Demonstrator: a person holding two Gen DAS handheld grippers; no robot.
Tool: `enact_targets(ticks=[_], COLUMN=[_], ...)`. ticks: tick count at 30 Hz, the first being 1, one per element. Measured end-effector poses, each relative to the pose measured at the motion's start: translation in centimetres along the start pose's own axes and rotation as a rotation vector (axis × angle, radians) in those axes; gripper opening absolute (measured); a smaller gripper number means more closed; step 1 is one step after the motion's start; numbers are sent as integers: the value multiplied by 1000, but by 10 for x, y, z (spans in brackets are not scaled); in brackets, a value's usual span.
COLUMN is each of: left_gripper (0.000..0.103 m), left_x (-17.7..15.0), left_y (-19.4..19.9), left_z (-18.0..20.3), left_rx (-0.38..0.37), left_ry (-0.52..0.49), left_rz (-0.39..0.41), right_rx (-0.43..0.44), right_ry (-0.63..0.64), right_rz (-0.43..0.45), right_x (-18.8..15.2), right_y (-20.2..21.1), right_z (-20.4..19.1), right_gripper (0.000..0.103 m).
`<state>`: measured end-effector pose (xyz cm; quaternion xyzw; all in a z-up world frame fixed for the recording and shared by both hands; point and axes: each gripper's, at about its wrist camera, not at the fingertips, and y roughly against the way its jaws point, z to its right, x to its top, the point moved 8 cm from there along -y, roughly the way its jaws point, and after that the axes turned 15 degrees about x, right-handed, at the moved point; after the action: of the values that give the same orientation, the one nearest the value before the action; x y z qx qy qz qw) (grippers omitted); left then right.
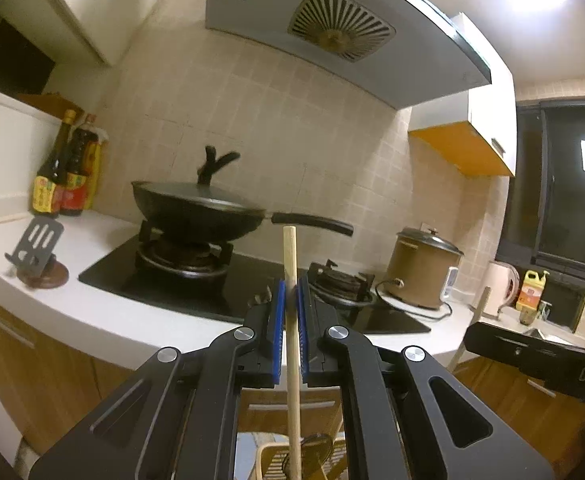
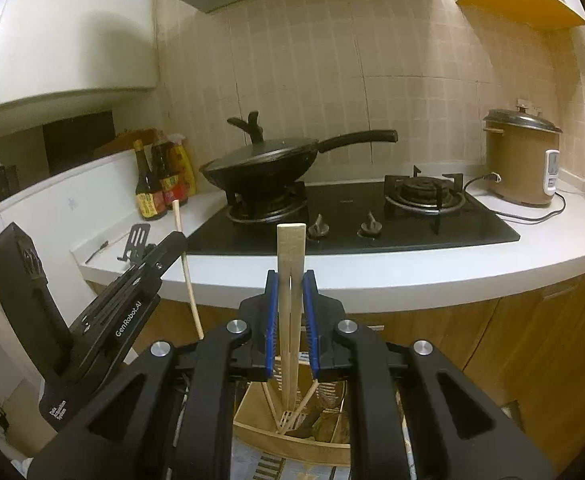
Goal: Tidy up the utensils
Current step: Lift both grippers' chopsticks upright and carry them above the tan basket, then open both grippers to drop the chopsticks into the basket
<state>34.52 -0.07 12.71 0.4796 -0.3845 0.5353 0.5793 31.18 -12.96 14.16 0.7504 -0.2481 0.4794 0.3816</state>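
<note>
My left gripper (image 1: 291, 286) is shut on a round wooden utensil handle (image 1: 291, 272) that stands upright, its lower end down in a wooden utensil holder (image 1: 268, 460) below. My right gripper (image 2: 291, 280) is shut on wooden tongs (image 2: 291, 248), held upright, their forked tips down inside a wooden utensil box (image 2: 252, 408) with other utensils. In the right wrist view the left gripper (image 2: 164, 248) shows at the left with its wooden handle (image 2: 186, 268). The right gripper's body (image 1: 532, 356) shows at the right edge of the left wrist view.
A white counter (image 2: 372, 276) carries a black gas hob (image 2: 372, 224) with a lidded black wok (image 2: 264, 164). Sauce bottles (image 2: 160, 184) and a black slotted stand (image 1: 36, 248) are at the left. A brown rice cooker (image 2: 520, 160) stands at the right. Wooden cabinets are below.
</note>
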Motion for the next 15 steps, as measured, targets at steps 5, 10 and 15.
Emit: enact_targets(ticks=[5,10,15], left_gripper=[5,26,33], left_x=[-6,-5,1], left_y=[2,13,37], left_z=[-1,-6,-13], left_rx=[-25,-51,-69], left_ry=[-22,-17,-7], left_rz=[-30,-62,-86], right_rx=[12,21,13], right_ry=[-23,-68,-62], right_rz=[-36,-55,-30], right_x=[-14,-21,-24], right_y=[-8,1,28], right_z=[1,3,0], right_gripper=[11,59,65])
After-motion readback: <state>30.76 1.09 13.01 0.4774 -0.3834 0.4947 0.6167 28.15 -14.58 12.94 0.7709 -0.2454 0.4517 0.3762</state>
